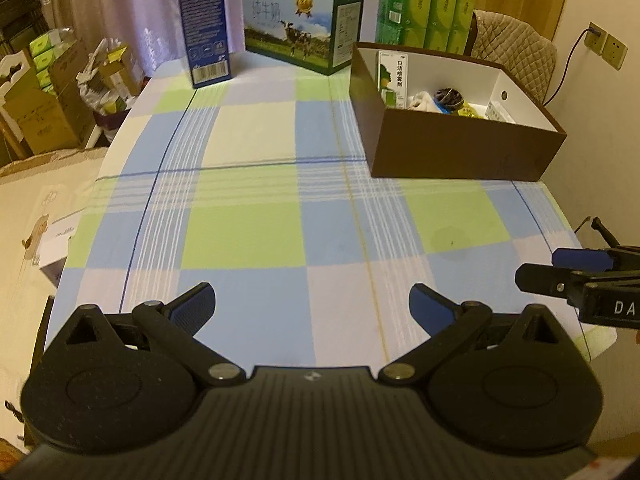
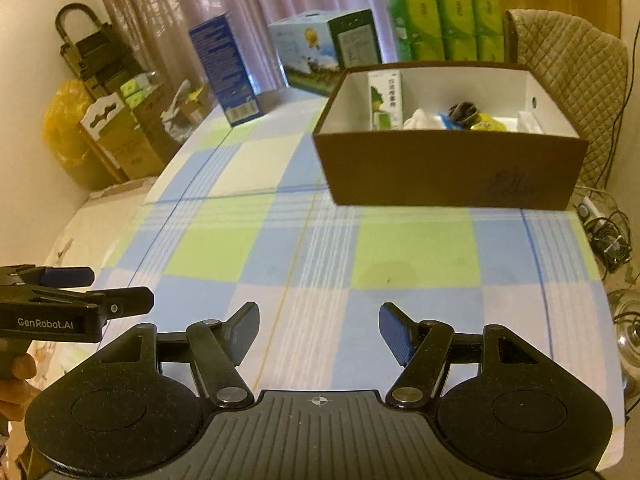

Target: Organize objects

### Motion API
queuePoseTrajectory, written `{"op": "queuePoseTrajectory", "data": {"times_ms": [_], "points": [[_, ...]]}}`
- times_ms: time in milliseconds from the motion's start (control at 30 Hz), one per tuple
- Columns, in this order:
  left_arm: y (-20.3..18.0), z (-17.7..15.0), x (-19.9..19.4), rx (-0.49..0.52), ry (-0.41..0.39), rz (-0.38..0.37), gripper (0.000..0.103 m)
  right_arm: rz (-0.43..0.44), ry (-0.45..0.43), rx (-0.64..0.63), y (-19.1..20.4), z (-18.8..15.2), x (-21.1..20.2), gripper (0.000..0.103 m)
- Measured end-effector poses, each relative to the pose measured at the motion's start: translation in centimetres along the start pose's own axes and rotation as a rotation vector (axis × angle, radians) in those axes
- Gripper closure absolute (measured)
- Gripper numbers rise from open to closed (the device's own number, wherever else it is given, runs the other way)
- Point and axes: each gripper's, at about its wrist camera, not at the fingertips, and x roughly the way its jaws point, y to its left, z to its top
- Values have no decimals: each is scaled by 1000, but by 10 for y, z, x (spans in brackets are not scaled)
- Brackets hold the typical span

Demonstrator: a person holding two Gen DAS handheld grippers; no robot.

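Tools both empty, jaws apart, hovering side by side over the near edge of the bench (image 1: pixel 248 236). Left tool (image 1: pixel 312 304) sits toward the near left; right tool (image 2: pixel 318 326) just beside it toward the near right, each one visible at the edge of the other's view. A thumb and part of a hand (image 2: pixel 18 376) show on the left tool's handle.

Brown box (image 2: pixel 452 172) stands toward the far right corner, open top, white inside. In it: an upright white-and-green carton (image 2: pixel 385 100), crumpled white stuff, a dark round item, something yellow; small things too blurred to name. Bare checked cloth between the tools and the box, nothing loose on it.

Along the far edge: tall blue box (image 1: pixel 205 20), milk carton case (image 1: pixel 300 24), green tissue packs (image 1: pixel 428 12), all upright.

Judgement: sorting looks close to done, or a pause between picks. If the far-edge boxes are next, the tall blue one is the tippy one. Approach it low on the body, jaws wide and square to its narrow faces, close slowly. Reach goes across the whole bench, so keep the tool level and clear of the brown box wall.

Both tools level, pointing toward the far edge, neither touching the cloth as far as I can tell.
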Motion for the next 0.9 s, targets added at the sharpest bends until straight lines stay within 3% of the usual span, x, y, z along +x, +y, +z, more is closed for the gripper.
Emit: {"op": "queuePoseTrajectory", "data": {"times_ms": [300, 900], "points": [[15, -22, -6, -21, 26, 0, 1, 5, 33, -15, 19, -17, 4, 39], [27, -35, -7, -26, 32, 6, 1, 7, 54, -26, 34, -27, 10, 39]]}}
